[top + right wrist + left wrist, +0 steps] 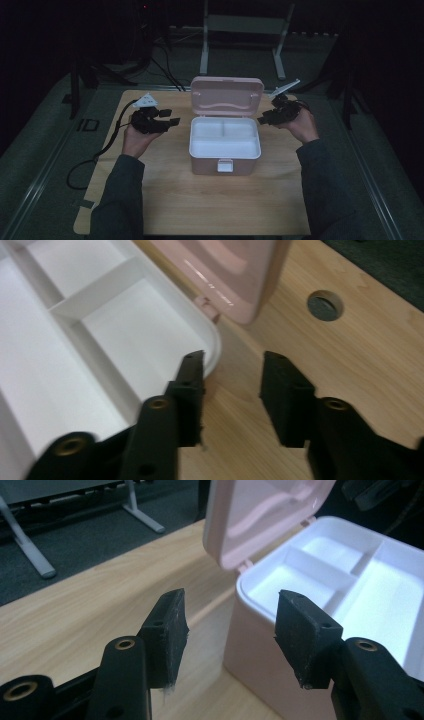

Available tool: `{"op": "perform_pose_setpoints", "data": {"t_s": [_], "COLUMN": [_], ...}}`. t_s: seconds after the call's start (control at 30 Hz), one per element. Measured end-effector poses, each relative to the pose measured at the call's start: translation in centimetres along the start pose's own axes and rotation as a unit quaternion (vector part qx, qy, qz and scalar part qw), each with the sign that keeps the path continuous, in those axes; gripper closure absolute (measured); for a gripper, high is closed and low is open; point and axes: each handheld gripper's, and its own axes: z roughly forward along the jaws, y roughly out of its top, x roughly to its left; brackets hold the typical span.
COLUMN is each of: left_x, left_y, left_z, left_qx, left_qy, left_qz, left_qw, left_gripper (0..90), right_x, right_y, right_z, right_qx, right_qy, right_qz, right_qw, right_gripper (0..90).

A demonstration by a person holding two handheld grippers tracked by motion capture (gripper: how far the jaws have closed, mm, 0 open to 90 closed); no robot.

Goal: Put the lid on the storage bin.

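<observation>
- A pink box (226,150) stands in the middle of the wooden surface (200,205), its lid (227,96) swung up and standing near upright at the back, at 12 o'clock from the body.
- The left gripper (170,117) hangs at about 9 o'clock from the box, clear of it; its fingers (167,630) are spread apart with nothing between them, aimed at the box's near left corner.
- The right gripper (265,119) sits at about 2 o'clock from the box, near the hinge corner; its fingers (192,390) stand partway apart, with bare wood between them and no grip on anything.
- The step in hand looks like working the open lid, most likely bringing it down, with the right gripper best placed for it.
- To do it well, I would catch the lid by its free top edge, not by the small hinge lugs (209,304), and let it swing about the hinge rather than push it flat.
- The left gripper could steady the box's left wall so the body does not slide across the surface.
- The box's long axis runs from 9 to 3 o'clock; its white latch (225,165) faces 6 o'clock, toward the person.
- The white tray (225,145) inside opens straight upward, with one long compartment in front and two smaller ones behind.
</observation>
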Motion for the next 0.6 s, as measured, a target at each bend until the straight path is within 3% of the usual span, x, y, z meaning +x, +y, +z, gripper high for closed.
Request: {"op": "perform_pose_setpoints", "data": {"t_s": [0.4,0.6], "left_x": [1.3,1.9], "left_y": [2.2,3.6], "left_z": [1.7,2.2], "left_qx": [0.004,-0.005], "left_qy": [0.011,0.021], "left_qz": [-0.015,-0.026], "left_qw": [0.9998,0.9994], "left_gripper": [47.4,47.4], "right_x": [-1.8,-2.7], "right_y": [0.9,1.3], "right_z": [-0.7,-0.4], "right_qx": [-0.042,-0.050], "right_qy": [-0.036,-0.040], "right_qz": [0.039,0.058], "right_qw": [0.9977,0.9962], "right_gripper": [65.1,67.4]}}
